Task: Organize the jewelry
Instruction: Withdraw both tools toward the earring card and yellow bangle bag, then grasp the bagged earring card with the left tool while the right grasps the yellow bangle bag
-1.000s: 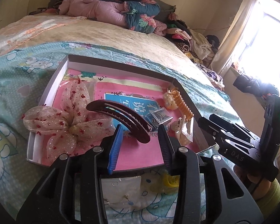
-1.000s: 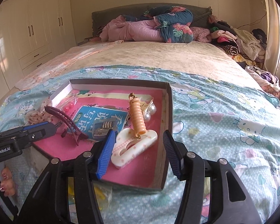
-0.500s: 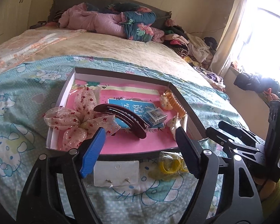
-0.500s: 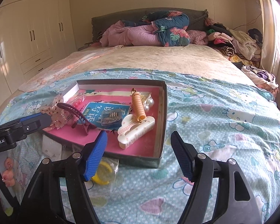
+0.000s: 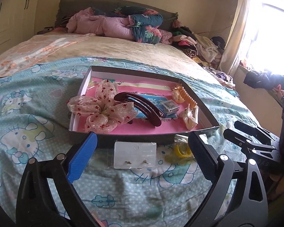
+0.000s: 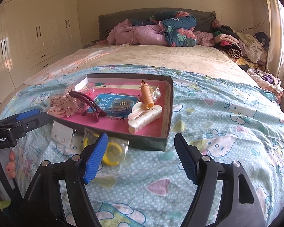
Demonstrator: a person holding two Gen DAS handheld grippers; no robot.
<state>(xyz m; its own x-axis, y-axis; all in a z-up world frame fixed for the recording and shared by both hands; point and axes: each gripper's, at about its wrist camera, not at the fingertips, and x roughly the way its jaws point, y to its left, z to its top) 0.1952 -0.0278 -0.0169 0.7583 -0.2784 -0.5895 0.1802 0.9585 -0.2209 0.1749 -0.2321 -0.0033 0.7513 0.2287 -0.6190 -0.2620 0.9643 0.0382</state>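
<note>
A shallow box (image 5: 142, 139) (image 6: 169, 102) with a pink floor lies on the bed. It holds a sheer bow (image 5: 102, 111), a dark red hair clip (image 5: 142, 107) (image 6: 89, 104), a white claw clip (image 6: 143, 115), an orange spiral tie (image 6: 146, 96) and a small packet (image 5: 168, 106). In front of the box lie an earring card (image 5: 135, 155) (image 6: 63, 132) and a bag with yellow rings (image 5: 180, 151) (image 6: 111, 148). My left gripper (image 5: 142, 143) is open and empty above the card. My right gripper (image 6: 140, 147) is open and empty before the box's near corner.
The Hello Kitty sheet (image 6: 227, 132) covers the near bed. Rolled quilts (image 6: 157, 32) and a heap of clothes (image 6: 242, 43) lie at the head and right side. Wardrobes (image 6: 37, 28) stand on the left, a bright window (image 5: 270, 28) on the right.
Both grippers have drawn back from the box and opened wider. The box and its contents now sit farther away; the earring card and yellow rings have come into full view.
</note>
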